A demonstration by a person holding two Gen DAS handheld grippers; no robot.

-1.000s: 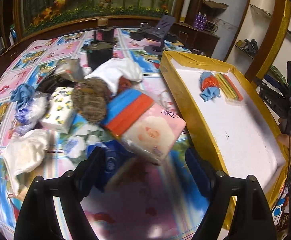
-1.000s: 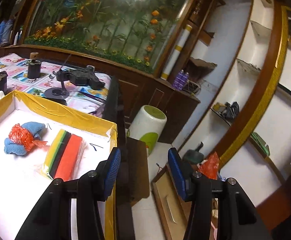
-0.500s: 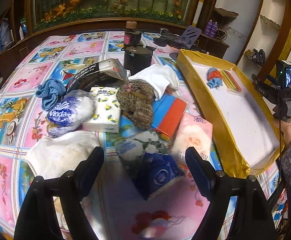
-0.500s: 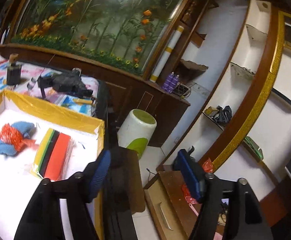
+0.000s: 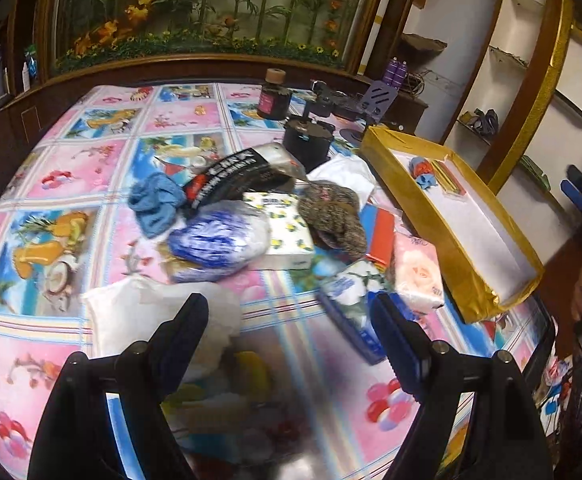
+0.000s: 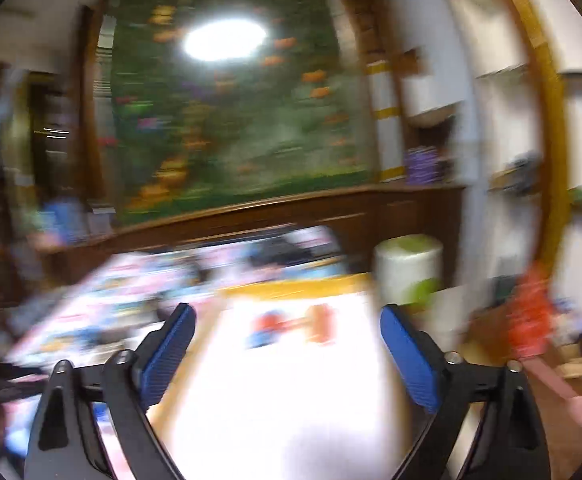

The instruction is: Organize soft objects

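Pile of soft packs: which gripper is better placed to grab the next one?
Left, probably. The left gripper is open, aimed down at the pile. The right gripper, jaws just opened and empty, faces the box.

Lying on the table: six tissue packs (image 5: 287, 236), two white cloths (image 5: 147, 312), one blue rag (image 5: 155, 204), one knitted hat (image 5: 335, 216).

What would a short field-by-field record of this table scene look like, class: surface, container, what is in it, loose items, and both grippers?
surface: table with cartoon-print cloth
container: gold-rimmed white tray, at the right edge
in tray: blue-and-red cloth bundle, striped packet
loose pile: blue cloth, tissue packs, knitted brown item, white cloth
left gripper: open, empty
right gripper: jaws have just been opening, empty, above tray; view blurred
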